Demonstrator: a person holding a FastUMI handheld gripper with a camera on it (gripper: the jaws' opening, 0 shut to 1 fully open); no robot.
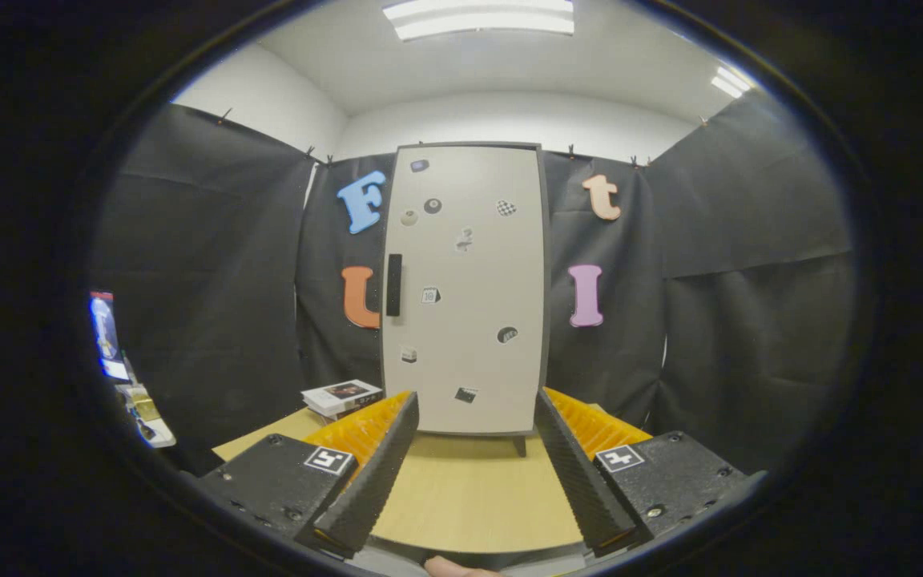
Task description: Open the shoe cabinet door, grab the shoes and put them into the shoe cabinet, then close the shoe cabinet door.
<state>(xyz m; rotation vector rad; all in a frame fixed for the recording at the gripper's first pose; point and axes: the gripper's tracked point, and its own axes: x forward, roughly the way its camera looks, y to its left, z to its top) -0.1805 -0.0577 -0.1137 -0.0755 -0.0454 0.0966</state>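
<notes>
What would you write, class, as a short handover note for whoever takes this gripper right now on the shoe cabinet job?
Gripper: open, fingers spread wide, holding nothing, aimed at the cabinet across the wooden table.
Shoe cabinet: stands beyond the fingers at the table's far end; door shut, dark handle near its left edge.
A stack of books lies left of the cabinet.
Done: nothing yet.
Left: open the door, fetch the shoes, put them inside, close the door.

A pale wooden surface (473, 493) lies in front of the black cloth wall (750, 264). Near its far left corner rests a small stack of books (343, 397). Off past its left edge, a lit screen (106, 332) stands above some clutter too small to make out. Two ceiling lights (479, 18) glow overhead.
</notes>
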